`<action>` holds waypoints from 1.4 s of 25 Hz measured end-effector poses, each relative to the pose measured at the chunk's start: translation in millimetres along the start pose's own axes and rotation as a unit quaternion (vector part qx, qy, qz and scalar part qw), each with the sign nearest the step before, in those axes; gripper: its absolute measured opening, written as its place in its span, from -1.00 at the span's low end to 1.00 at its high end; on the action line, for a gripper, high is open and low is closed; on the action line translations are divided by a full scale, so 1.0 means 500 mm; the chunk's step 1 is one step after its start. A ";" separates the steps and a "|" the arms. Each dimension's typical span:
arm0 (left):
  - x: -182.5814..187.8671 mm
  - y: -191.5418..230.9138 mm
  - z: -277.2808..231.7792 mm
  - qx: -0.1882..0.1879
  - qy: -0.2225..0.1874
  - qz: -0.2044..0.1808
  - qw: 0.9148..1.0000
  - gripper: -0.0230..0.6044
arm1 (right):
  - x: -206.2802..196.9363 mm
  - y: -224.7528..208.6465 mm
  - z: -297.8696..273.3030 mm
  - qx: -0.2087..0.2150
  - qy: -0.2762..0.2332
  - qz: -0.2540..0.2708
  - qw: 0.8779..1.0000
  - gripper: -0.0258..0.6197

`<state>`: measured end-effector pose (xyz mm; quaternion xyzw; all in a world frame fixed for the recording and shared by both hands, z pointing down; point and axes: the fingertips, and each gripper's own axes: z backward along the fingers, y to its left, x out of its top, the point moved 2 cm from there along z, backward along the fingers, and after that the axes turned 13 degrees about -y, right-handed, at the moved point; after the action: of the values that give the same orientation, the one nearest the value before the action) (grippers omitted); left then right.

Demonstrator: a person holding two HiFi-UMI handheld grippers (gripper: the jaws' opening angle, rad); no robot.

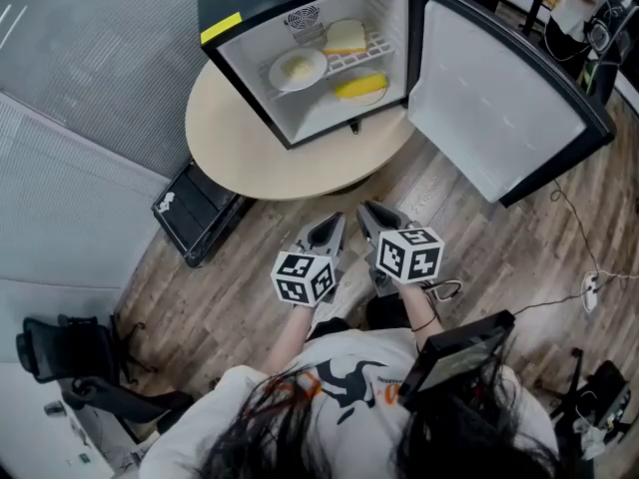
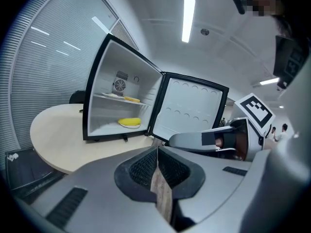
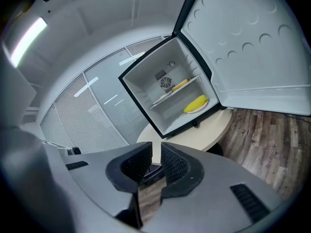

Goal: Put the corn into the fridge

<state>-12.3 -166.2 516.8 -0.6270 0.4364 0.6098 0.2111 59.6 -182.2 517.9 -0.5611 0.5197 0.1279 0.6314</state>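
Your left gripper (image 1: 331, 230) is clenched, your right gripper (image 1: 374, 218) barely parted, both empty; the far yellow corn cob (image 1: 359, 87) looks firm, so pinch mid-length.

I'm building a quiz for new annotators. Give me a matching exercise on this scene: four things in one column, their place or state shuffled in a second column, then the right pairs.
Things:
1. corn
2. white plate
3. fridge door
4. left gripper

Place or state:
A. jaws shut, nothing between them
B. on the wire shelf
C. swung wide open
D. lower compartment, under the shelf

Pairs: 1-D, 2-B, 3-C, 4-A
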 end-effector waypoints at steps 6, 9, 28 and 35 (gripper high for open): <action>-0.002 0.037 0.107 -0.005 -0.003 -0.010 1.000 -0.88 | -0.049 0.093 0.010 -0.007 -0.014 0.008 1.000 -0.78; -0.007 0.058 0.160 -0.008 -0.003 -0.004 1.000 -0.88 | -0.079 0.142 0.021 -0.009 -0.017 0.010 1.000 -0.80; -0.022 0.043 0.372 -0.069 -0.019 -0.009 0.997 -0.88 | -0.192 0.322 0.141 -0.030 -0.049 0.038 0.998 -0.83; -0.029 0.012 0.403 -0.085 -0.026 -0.004 0.996 -0.88 | -0.212 0.329 0.191 -0.045 -0.053 0.046 0.997 -0.83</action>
<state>-132.4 -4.8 498.4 -0.6287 0.3747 0.6597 0.1705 -59.3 -1.6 491.8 -0.5567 0.5045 0.2096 0.6258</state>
